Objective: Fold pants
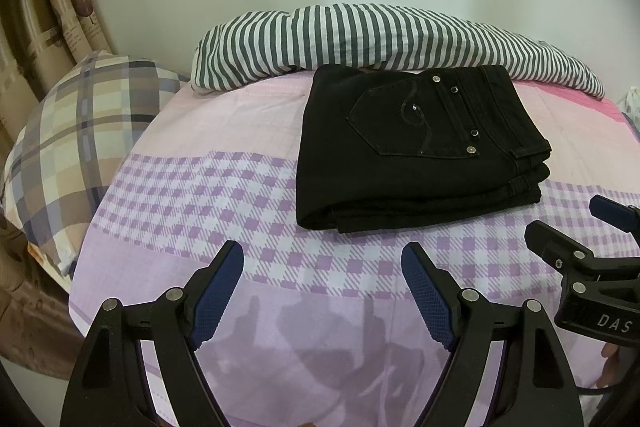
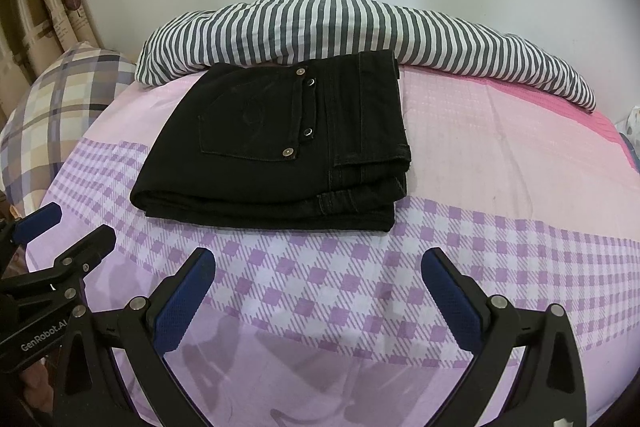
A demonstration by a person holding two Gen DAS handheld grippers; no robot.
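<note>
Your black denim pants [image 1: 416,151] lie folded into a thick, squarish stack on the pink-and-purple checked bedsheet [image 1: 224,187], rivets and back pocket up, touching the striped bolster [image 1: 360,39]. Your left gripper [image 1: 322,259] and right gripper [image 2: 318,267] hover spread wide, holding nothing
</note>
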